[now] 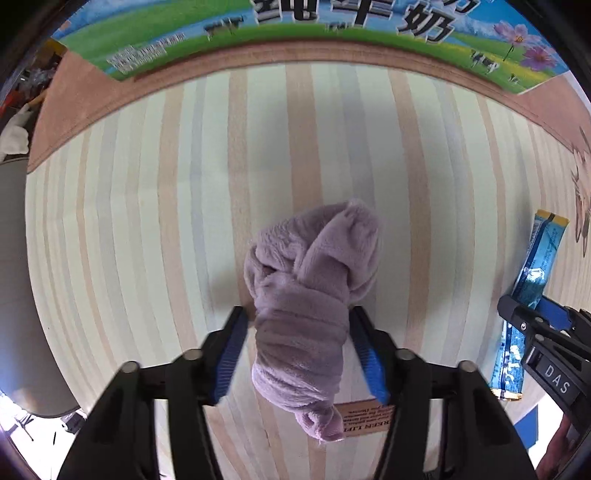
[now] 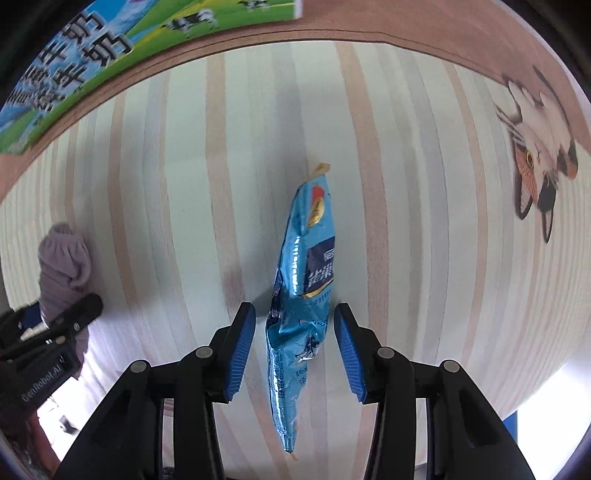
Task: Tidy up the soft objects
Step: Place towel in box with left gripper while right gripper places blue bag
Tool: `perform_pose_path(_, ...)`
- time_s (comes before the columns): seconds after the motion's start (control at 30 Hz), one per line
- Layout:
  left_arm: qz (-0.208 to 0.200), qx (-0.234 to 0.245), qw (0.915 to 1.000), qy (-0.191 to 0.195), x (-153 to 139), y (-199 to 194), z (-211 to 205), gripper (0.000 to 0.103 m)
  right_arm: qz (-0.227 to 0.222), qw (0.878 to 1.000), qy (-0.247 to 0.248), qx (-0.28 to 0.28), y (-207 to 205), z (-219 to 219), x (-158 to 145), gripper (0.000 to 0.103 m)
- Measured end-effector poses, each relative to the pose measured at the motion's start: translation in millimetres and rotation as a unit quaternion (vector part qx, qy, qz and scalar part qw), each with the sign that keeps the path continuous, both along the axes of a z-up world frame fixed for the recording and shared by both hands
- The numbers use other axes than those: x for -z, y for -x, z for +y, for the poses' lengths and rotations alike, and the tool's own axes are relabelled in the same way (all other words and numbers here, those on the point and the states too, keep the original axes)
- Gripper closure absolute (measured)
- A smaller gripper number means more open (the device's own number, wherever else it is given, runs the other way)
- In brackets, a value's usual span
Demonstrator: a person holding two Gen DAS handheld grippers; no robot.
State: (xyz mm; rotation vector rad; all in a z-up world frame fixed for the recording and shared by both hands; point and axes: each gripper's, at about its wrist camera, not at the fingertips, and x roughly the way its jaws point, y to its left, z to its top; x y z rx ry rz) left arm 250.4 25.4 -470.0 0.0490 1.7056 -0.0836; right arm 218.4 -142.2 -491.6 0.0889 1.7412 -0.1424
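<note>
- On the striped mat (image 1: pixel 147 221), in the left wrist view, the rolled purple cloth (image 1: pixel 310 295) lies toward the near edge, with the left gripper (image 1: pixel 299 321) straddling its lower half.
- The jaws stand spread. The right-hand blue pad (image 1: pixel 364 347) sits right at the cloth's side, while a sliver of mat shows beside the left-hand one, so nothing is clamped yet.
- At the far edge stands a milk carton box (image 1: pixel 332 33). Near the right edge lies a blue snack packet (image 1: pixel 532 273), with the right gripper (image 1: pixel 532 321) over it.
- In the right wrist view, that blue snack packet (image 2: pixel 303 295) lies lengthwise between the parted fingers of the right gripper (image 2: pixel 295 332). Mat shows on both sides, so it is not pinched.
- The purple cloth (image 2: pixel 64 266) shows at the left edge, under the left gripper (image 2: pixel 74 314).
- A cat print (image 2: pixel 539 155) marks the far right corner of the mat.
- My reading: the task is at an early stage. Both soft things lie loose and neither is gathered anywhere. Closing on each and carrying it off remains. Where they belong is not shown.
</note>
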Motion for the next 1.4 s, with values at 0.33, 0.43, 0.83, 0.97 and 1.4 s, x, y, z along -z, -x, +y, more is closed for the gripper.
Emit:
perform_pose_path(0.33, -0.031, -0.004, 0.9995, 0.001, -47.4, 11.9, -21.0, 0.07, 0.001, 0.999, -0.034, -0.03, 26.5, 49.2, -17.8, 0.079)
perform_pose_path(0.43, -0.056, -0.016, 0.9979, 0.029, -88.4, 12.1, -23.8, 0.07, -0.016, 0.997, -0.061, -0.032, 31.8, 55.3, -42.0, 0.081)
perform_pose_path(0.83, -0.144, -0.03, 0.9841, 0.099, -243.7, -84.3, -13.5, 0.07, -0.161, 0.976, -0.117, -0.085, -54.7, 42.1, -223.5, 0.083)
perform_pose_path(0.97, -0.149, -0.029, 0.9859, 0.071, -248.2, -142.4, -5.4, 0.07, -0.198, 0.973, -0.078, -0.095, -123.8, 21.8, -253.3, 0.083)
perform_pose_path(1.4, -0.002, -0.051, 0.9978, 0.043, -114.5, -240.7, 9.7, 0.07, -0.142, 0.984, 0.024, -0.106, -270.3, 39.5, -166.4, 0.083)
